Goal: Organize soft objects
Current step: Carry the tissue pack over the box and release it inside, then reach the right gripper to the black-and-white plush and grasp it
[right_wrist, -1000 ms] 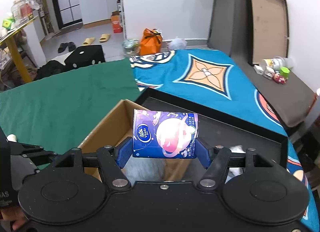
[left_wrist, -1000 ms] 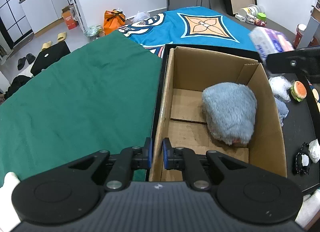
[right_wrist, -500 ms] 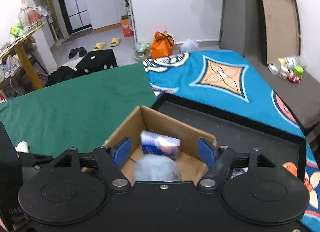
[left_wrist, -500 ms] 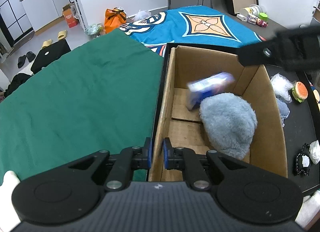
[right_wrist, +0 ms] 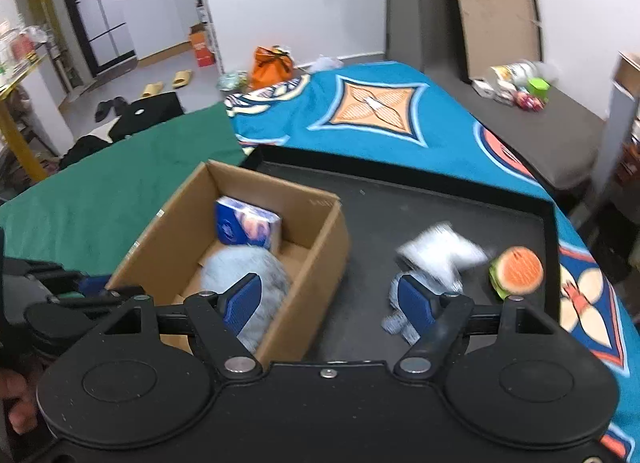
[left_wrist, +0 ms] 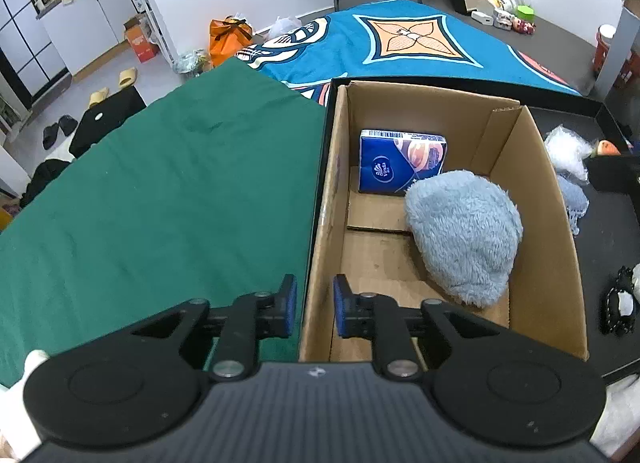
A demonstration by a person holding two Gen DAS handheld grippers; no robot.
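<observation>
Cardboard box [left_wrist: 536,199] already held the tissue pack [left_wrist: 400,161] and blue plush [left_wrist: 464,239], while the right hand-held gripper [right_wrist: 328,299] gaped empty, the left hand-held gripper [left_wrist: 314,305] stood slightly parted around the box wall, and the burger toy [right_wrist: 518,269] and white bag [right_wrist: 440,253] waited on the black tray [right_wrist: 400,191].

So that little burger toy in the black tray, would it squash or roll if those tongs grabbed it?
The burger toy looks plush, so it would probably squash and spring back. It seems to lie tilted on its edge, round face up, so a nudge might tip or roll it. It looks small and likely light. The right tongs are open, wide enough for it.
</observation>
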